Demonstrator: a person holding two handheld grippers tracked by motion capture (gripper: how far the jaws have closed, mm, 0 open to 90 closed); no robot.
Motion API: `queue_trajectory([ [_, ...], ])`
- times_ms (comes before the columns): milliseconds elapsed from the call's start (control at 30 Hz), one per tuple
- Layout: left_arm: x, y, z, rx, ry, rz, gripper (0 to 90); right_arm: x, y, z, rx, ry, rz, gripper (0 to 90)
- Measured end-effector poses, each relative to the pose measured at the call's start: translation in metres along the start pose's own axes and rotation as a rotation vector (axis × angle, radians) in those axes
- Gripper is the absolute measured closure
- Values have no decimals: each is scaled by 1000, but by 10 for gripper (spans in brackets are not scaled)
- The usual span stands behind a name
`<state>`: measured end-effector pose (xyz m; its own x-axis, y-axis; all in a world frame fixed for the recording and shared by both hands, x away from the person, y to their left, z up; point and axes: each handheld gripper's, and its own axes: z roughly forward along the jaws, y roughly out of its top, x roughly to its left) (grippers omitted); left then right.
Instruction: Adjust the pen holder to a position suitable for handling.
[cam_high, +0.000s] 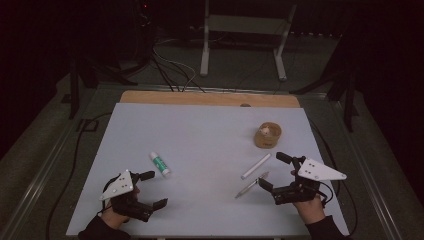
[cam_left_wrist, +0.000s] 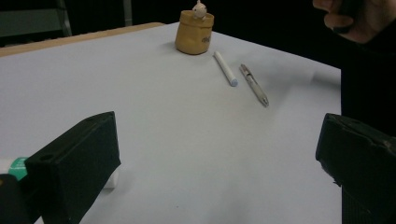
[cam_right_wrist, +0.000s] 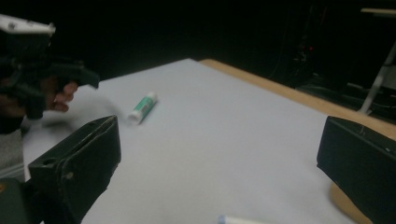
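the middle of the white sheet (cam_high: 210, 135) lies bare from near edge to far edge, a wide lane between the two grippers. on the left, a glue stick (cam_high: 160, 164) lies just beyond the left gripper (cam_high: 152, 189), whose jaws stand wide apart; left and far of the stick the sheet is free. on the right, a white stick (cam_high: 255, 166) and a pen (cam_high: 251, 185) lie side by side, slanting, right against the open right gripper (cam_high: 274, 171), blocking its way toward the centre. a tan pot (cam_high: 267, 135) stands just beyond them, far right. behind the pot a strip of sheet is open up to the wooden table edge (cam_high: 210, 98).
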<state>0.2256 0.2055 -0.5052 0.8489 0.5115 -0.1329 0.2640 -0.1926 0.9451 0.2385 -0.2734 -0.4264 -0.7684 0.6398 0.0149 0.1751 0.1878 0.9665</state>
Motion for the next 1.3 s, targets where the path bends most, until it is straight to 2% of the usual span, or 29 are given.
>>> queue_trajectory([
  [67, 0, 0, 0, -3, 0, 0, 3, -6, 9, -1, -12, -12, -7, 0],
  [300, 0, 0, -1, -4, -1, 0, 3, -18, 20, 0, -35, -36, -19, 0],
  [400, 0, 0, -1, -6, -1, -4, 3, -24, 24, 1, -42, -56, -13, 0],
  [533, 0, 0, -1, -5, -2, -1, 3, -38, 29, 1, -48, -82, 24, 0],
  [700, 0, 0, -1, -4, -4, -3, 4, -51, 33, 2, -54, -121, 24, 0],
  [867, 0, 1, -1, -6, -4, -4, 3, -63, 33, 6, -43, -134, 30, 0],
  [900, 0, 0, 0, -5, -4, -3, 4, -69, 32, 9, -39, -118, 48, 0],
  [933, 0, 0, -1, -4, -4, -3, 4, -69, 32, 9, -39, -118, 48, 0],
  [967, 0, 1, -1, -5, -4, -4, 4, -75, 30, 12, -29, -119, 58, 0],
  [1033, 0, 1, -1, -8, -6, -3, 3, -81, 28, 15, -15, -141, 61, 0],
  [1133, 0, 1, -1, -5, -5, -3, 3, -91, 24, 18, -7, -180, 97, 0],
  [1233, 0, 1, -1, -8, -5, -3, 3, -95, 22, 19, -7, -196, 99, 0],
  [1267, 0, 1, -1, -7, -5, -4, 3, -106, 18, 21, 1, -230, 111, 0],
  [1300, 1, 1, -1, -7, -4, -6, 3, -109, 17, 21, 8, -243, 109, 0],
])
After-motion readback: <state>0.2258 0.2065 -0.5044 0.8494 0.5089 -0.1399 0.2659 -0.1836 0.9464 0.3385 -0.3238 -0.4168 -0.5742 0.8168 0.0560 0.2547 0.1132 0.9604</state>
